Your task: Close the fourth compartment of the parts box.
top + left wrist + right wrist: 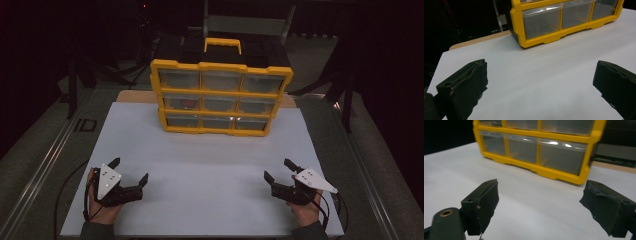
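Note:
A yellow organiser cabinet (220, 96) with clear plastic drawers and a yellow handle stands upright at the far middle of the white board (200, 170). One middle-row drawer holds something red (188, 104). My left gripper (130, 171) rests low near the board's front left, jaws wide apart and nothing between them. My right gripper (280, 169) sits at the front right, also open and empty. In the left gripper view the cabinet's bottom drawers (541, 20) lie ahead of the left gripper (541, 82). The right gripper view shows the cabinet (541, 145) ahead of the right gripper (539, 202).
The white board lies on a darker table with metal rails (45, 160) along both sides. A strip of wooden board (479, 40) shows behind the white one. Dark stands and cables fill the background beyond the cabinet.

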Motion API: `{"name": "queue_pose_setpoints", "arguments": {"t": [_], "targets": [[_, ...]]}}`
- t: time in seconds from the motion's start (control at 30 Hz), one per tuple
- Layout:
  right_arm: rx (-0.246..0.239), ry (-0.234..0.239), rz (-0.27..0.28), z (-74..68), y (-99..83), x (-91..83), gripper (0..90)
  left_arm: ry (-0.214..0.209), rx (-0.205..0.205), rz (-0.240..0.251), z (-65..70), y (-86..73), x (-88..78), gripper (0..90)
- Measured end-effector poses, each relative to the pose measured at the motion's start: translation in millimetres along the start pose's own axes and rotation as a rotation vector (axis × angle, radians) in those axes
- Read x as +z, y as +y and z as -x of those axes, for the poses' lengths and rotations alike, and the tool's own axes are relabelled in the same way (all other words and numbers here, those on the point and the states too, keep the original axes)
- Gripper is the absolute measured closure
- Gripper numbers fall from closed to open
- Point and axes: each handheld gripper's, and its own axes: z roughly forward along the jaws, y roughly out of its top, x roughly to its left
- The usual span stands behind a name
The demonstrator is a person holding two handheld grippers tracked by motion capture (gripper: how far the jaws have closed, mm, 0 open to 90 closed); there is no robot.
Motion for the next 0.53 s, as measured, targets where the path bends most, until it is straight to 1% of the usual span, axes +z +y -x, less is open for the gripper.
{"name": "queue_pose_setpoints", "arguments": {"t": [0.03, 0.07, 0.17, 0.27, 0.37, 0.53], "targets": [[-0.003, -0.011, 0.004, 0.5, -0.5, 0.0, 12.7, 0.002, 0.002, 0.002, 0.4, -0.1, 0.3, 0.3], [0.002, -0.01, 0.009, 1.3, -0.9, 0.3, 11.9, 0.003, 0.004, 0.004, 0.8, -0.1, 0.4, 0.3], [0.02, -0.028, 0.007, 1.9, -2.1, 0.3, 10.7, 0.006, 0.001, 0.01, 0.4, 0.0, 0.0, 0.2], [0.009, -0.038, -0.001, 2.2, -2.9, 1.2, 10.2, 0.009, -0.005, 0.02, -0.2, 0.1, -1.0, 0.2], [0.025, -0.024, -0.015, 2.3, -3.4, 2.6, 9.6, 0.011, -0.007, 0.019, -0.1, 0.0, -0.9, 0.2], [0.016, -0.005, -0.032, 1.7, -3.6, 3.8, 9.6, 0.011, -0.002, 0.012, 0.9, -0.2, 0.1, 0.2]]}}
